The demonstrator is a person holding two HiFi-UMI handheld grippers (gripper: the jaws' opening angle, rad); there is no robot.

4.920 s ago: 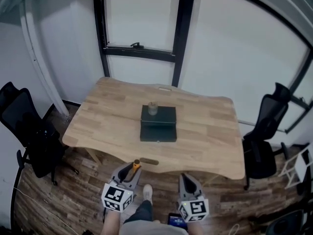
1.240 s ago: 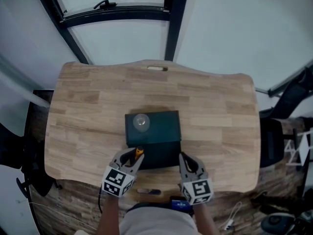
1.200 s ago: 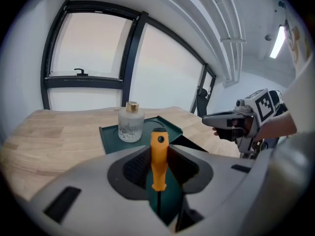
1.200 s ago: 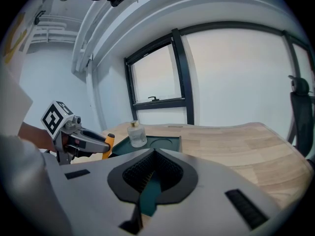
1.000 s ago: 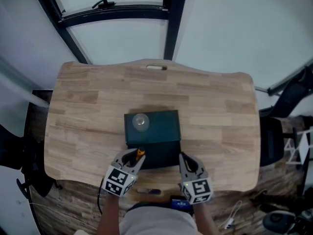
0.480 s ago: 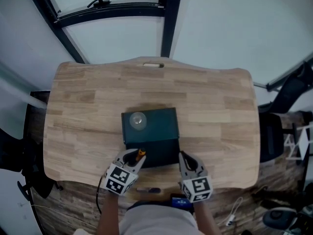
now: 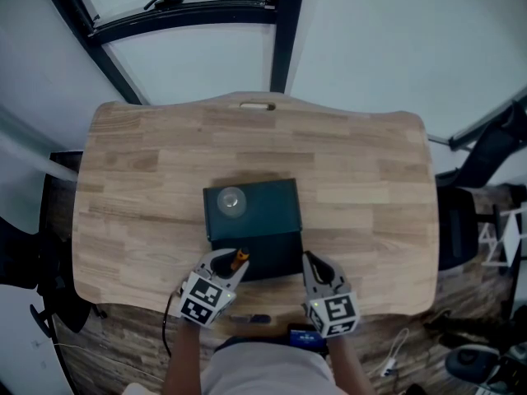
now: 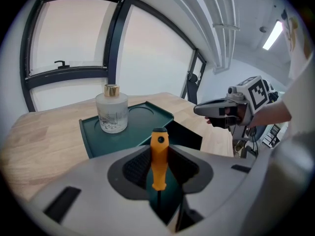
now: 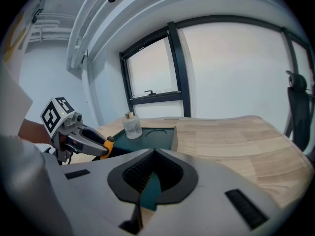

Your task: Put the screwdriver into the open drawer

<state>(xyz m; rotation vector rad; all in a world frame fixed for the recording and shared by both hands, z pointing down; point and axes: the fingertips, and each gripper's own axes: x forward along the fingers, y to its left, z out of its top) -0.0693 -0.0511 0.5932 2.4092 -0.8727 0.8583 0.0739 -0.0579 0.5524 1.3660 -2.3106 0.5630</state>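
A dark green drawer box [image 7: 262, 204] stands mid-table with a glass bottle [image 7: 230, 200] on its top. Its drawer [image 7: 272, 257] is pulled out toward me. My left gripper [image 7: 228, 266] hovers at the drawer's front left corner, shut on an orange-handled screwdriver [image 7: 240, 259]. In the left gripper view the screwdriver's handle [image 8: 158, 156] stands upright between the jaws, with the bottle [image 8: 112, 109] and open drawer [image 8: 186, 134] beyond. My right gripper [image 7: 316, 271] is at the drawer's front right corner, shut with nothing in it; the right gripper view shows the left gripper [image 9: 91, 142] beside the box [image 9: 150, 139].
The wooden table [image 7: 362, 188] has a slot [image 7: 257, 105] near its far edge. Black office chairs stand at the left [image 7: 29, 278] and right [image 7: 490, 151]. A dark-framed window [image 7: 276, 31] runs behind the table.
Since the earliest frame I have come up to the table and both grippers have reached the drawer's front. Over the last second they have barely shifted; the screwdriver stays gripped.
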